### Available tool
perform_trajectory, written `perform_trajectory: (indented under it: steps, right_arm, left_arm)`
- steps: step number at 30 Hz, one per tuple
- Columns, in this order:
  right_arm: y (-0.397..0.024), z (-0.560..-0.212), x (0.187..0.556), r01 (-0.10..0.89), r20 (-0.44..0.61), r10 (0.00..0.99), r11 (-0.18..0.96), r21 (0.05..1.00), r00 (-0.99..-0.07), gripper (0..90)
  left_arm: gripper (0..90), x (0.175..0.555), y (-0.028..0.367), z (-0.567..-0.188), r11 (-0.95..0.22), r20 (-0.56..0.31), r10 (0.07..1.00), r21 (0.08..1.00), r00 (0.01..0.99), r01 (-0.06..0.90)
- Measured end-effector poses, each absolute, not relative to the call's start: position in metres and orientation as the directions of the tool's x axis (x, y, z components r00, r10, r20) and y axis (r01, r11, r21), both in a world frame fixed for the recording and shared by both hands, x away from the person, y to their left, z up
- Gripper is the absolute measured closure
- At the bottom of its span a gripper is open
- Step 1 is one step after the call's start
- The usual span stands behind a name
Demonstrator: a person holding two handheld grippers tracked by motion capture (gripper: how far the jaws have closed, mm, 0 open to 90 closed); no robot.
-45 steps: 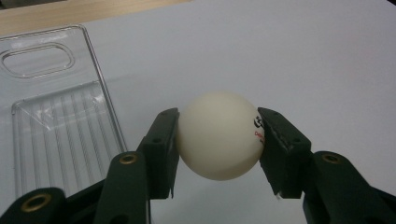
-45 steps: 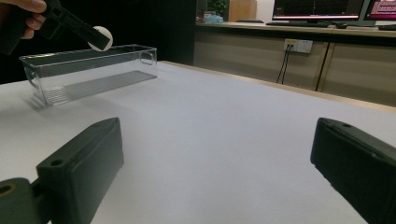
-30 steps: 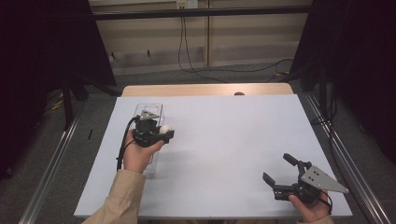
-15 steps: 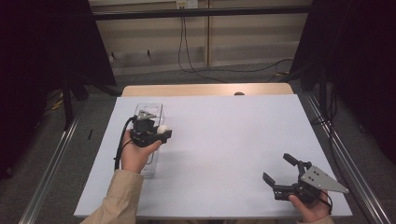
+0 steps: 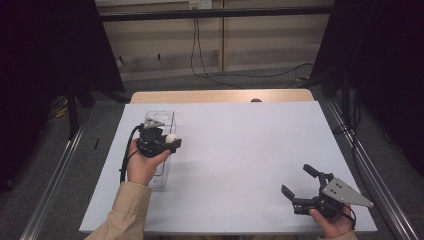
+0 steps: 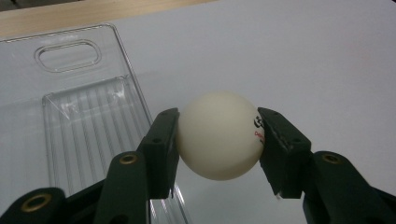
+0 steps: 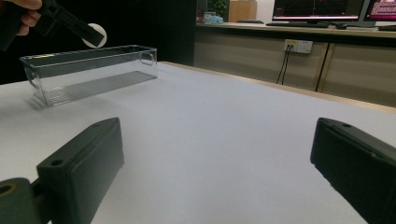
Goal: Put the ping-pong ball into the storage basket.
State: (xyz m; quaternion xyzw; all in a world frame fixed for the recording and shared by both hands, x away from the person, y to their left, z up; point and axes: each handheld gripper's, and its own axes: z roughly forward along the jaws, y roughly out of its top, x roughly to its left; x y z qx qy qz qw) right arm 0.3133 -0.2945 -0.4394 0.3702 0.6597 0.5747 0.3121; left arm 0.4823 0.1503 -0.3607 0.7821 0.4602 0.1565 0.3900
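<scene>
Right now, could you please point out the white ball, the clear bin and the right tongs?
white ball (image 6: 219, 135), left gripper view, centre of its front.
clear bin (image 7: 93, 65), right gripper view, near side wall.
right tongs (image 5: 299, 182), high view, midway between tips.

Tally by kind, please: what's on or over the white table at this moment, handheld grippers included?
Handheld grippers: 2, left gripper and right gripper
White ball: 1, between the left fingers
Clear plastic bin: 1
Total: 4
</scene>
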Motion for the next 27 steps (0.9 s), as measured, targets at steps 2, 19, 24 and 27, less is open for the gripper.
perform_trajectory:
  steps: [2,19,24,27]
  right_arm:
    - [-0.2945,-0.4394,0.3133,0.129,0.013,0.847,0.066,0.989,-0.531,2.0]
    - [-0.2944,-0.4393,0.3133,0.128,0.015,0.846,0.064,0.99,-0.533,1.9]
    - [-0.2945,-0.4394,0.3135,0.125,0.014,0.845,0.063,0.99,-0.535,2.0]
    - [-0.2945,-0.4393,0.3133,0.127,0.013,0.846,0.065,0.99,-0.533,1.9]
  left_arm:
    - [51.1,0.4821,0.1503,-0.361,-0.261,-0.115,0.849,0.757,0.516,0.599]
    - [51.1,0.4838,0.1558,-0.3625,-0.256,-0.108,0.86,0.755,0.499,0.604]
    - [51.1,0.4847,0.1579,-0.3634,-0.256,-0.106,0.861,0.755,0.498,0.604]
    - [51.1,0.4846,0.159,-0.3632,-0.264,-0.099,0.861,0.751,0.499,0.605]
